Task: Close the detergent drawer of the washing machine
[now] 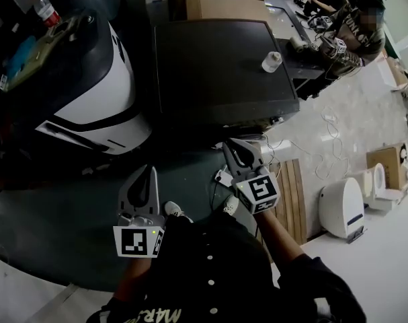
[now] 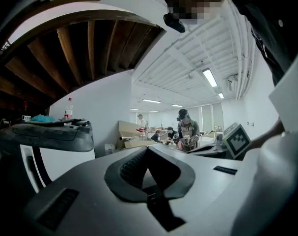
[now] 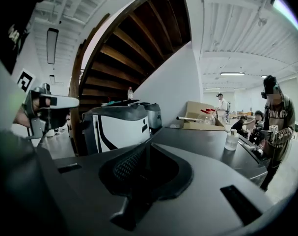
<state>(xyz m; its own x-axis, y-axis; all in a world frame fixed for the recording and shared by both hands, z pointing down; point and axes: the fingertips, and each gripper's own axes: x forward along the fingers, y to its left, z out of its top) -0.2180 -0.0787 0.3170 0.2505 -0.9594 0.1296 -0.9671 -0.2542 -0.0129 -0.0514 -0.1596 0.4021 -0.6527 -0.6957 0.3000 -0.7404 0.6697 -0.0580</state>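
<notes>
The washing machine (image 1: 217, 66) is the dark box straight ahead, seen from above; its flat top (image 3: 203, 144) also shows in the right gripper view. I cannot make out its detergent drawer in any view. My left gripper (image 1: 148, 171) is raised in front of me with its jaws together and nothing between them (image 2: 148, 147). My right gripper (image 1: 229, 144) hovers just short of the machine's front lower edge, jaws also together and empty (image 3: 144, 145). Neither gripper touches the machine.
A small clear bottle (image 1: 271, 61) stands on the washer's top. A white-and-black appliance (image 1: 89, 93) stands to the left of it, a cardboard box (image 1: 224, 5) behind. A wooden pallet (image 1: 294, 200) and white fixtures (image 1: 341, 207) lie at right. A person (image 1: 355, 25) stands at the far right.
</notes>
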